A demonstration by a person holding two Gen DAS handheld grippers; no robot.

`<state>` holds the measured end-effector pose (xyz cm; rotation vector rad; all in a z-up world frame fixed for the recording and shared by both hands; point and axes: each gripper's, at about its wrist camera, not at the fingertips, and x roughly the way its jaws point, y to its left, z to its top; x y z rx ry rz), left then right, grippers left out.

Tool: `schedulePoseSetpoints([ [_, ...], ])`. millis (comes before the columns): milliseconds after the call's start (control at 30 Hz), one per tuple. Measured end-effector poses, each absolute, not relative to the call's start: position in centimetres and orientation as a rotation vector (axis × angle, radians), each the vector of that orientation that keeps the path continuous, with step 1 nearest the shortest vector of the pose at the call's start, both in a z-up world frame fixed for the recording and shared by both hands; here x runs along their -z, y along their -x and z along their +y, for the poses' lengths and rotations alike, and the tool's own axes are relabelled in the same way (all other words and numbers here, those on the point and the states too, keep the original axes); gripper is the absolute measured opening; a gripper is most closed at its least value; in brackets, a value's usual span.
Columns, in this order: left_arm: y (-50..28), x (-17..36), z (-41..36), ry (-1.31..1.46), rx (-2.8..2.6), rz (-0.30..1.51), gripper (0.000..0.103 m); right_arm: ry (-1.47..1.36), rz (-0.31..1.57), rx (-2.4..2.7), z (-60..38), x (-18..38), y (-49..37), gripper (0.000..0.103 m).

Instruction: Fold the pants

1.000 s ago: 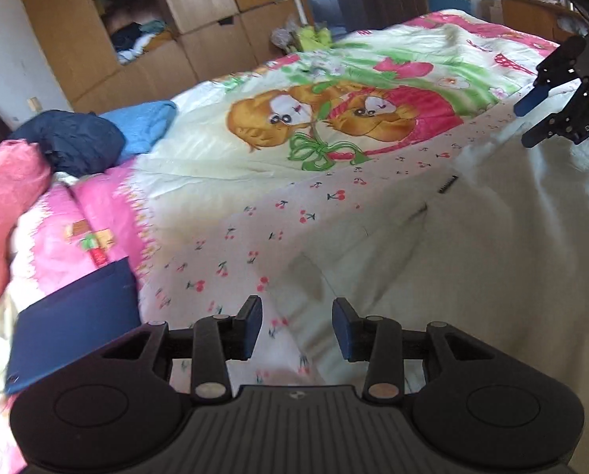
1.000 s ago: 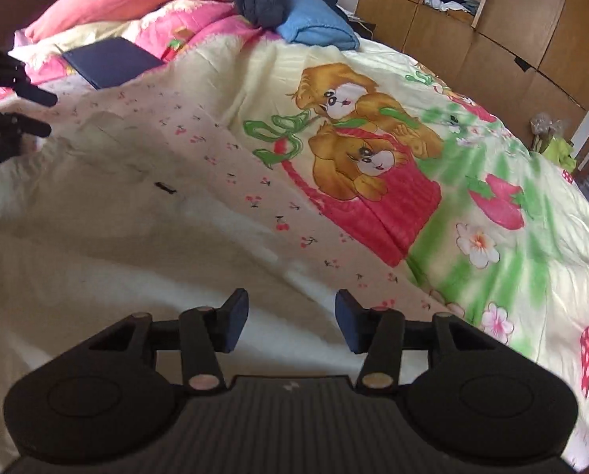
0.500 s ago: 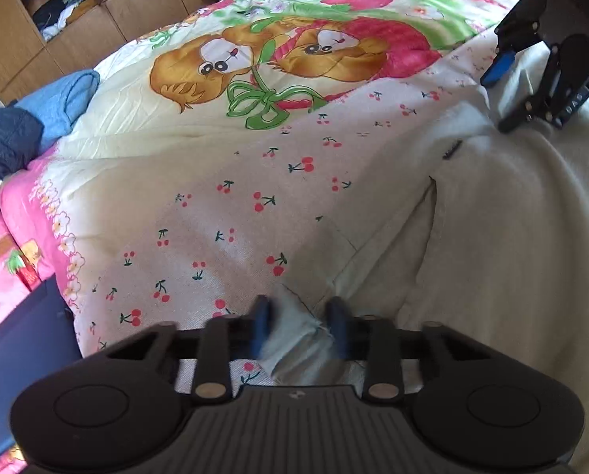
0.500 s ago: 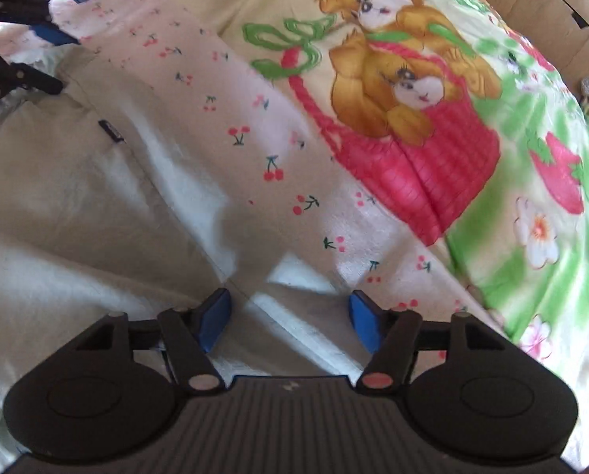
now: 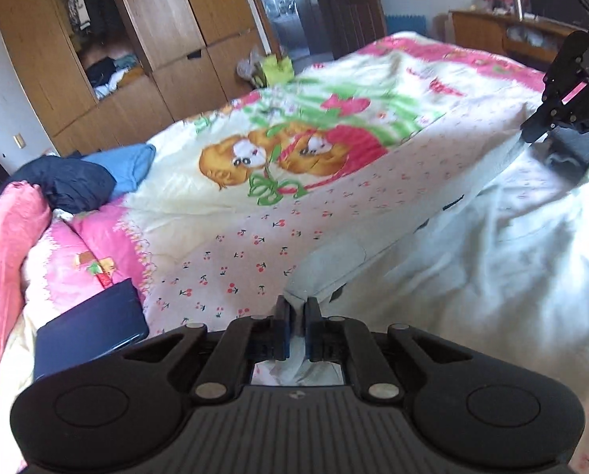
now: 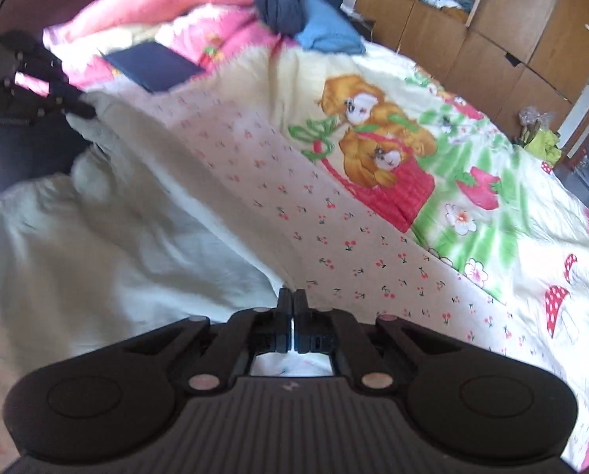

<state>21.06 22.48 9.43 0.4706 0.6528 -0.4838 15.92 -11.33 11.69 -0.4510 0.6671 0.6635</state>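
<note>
Pale cream pants [image 5: 472, 245] lie across a cartoon-print bedspread [image 5: 262, 205], with their far edge lifted off it. My left gripper [image 5: 296, 308] is shut on one corner of that edge, a fold of cloth pinched between the pads. My right gripper [image 6: 292, 300] is shut on the other corner of the pants [image 6: 128, 221]. The raised edge runs taut between the two. In the left wrist view the right gripper [image 5: 531, 134] shows at the far right; the right wrist view has the left gripper [image 6: 85, 108] at its far left.
A dark blue flat book or case [image 5: 91, 331] lies near the left gripper on pink bedding. Dark and blue clothes [image 5: 93, 175] are piled by a pink pillow [image 5: 2, 260]. Wooden wardrobes [image 5: 144, 39] stand beyond the bed, and a wooden desk [image 5: 503, 35] at the back right.
Both grippers went down to the pants' edge, shut on the cloth, then rose, lifting that edge off the bedspread.
</note>
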Motion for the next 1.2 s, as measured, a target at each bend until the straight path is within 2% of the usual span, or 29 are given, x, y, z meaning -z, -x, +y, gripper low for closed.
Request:
schedulePoseSetpoints([
  [133,-15.7,-9.6,24.5,-0.417,0.492,0.644,0.022,0.444,0.655,-0.714,-11.5,-11.8,-9.2,0.001],
  [333,-12.3,-2.9,26.0,-0.412,0.436,0.764,0.024,0.382,0.792,-0.748,-8.4,-4.5,-4.6,0.001],
  [533,-9.4,-2.2,25.8,-0.555,0.418,0.673,0.027,0.393,0.898,-0.762,-6.8,-1.0,-2.4,0.003],
  [633,-8.3,-2.0,25.0,-0.639,0.41,0.614,0.027,0.498,0.847,-0.727,-5.4,-1.1,-1.4,0.009],
  [700,-7.6,-2.0,24.8,-0.676,0.418,0.591,0.029,0.551,0.768,-0.718,-4.4,-2.0,-0.6,0.009],
  [767,-7.1,-1.9,24.7,-0.725,0.408,0.568,0.031,0.6,0.66,-0.756,-3.0,-3.2,0.3,0.019],
  [833,-6.9,-1.3,24.4,-0.793,0.411,0.558,0.031,0.614,0.574,-0.811,-1.1,-3.8,0.7,0.051],
  [900,-7.0,-0.8,24.1,-0.818,0.42,0.57,0.031,0.605,0.527,-0.862,1.6,-3.5,0.3,0.056],
  [1067,-7.6,0.1,22.7,-0.97,0.4,0.509,0.033,0.626,0.438,-0.875,8.6,-1.8,-0.9,0.054],
  [1100,-8.0,0.0,22.6,-0.988,0.398,0.502,0.033,0.646,0.432,-0.848,9.6,-1.5,-1.3,0.049],
  [1133,-8.5,-0.6,22.6,-0.999,0.392,0.488,0.032,0.644,0.448,-0.818,10.2,-1.5,-2.0,0.025],
  [1167,-8.8,-1.3,22.6,-0.998,0.389,0.465,0.031,0.598,0.488,-0.814,10.2,-2.1,-2.9,0.01],
  [1200,-9.0,-2.3,22.8,-0.985,0.383,0.436,0.03,0.519,0.516,-0.815,9.5,-3.3,-3.7,0.003],
])
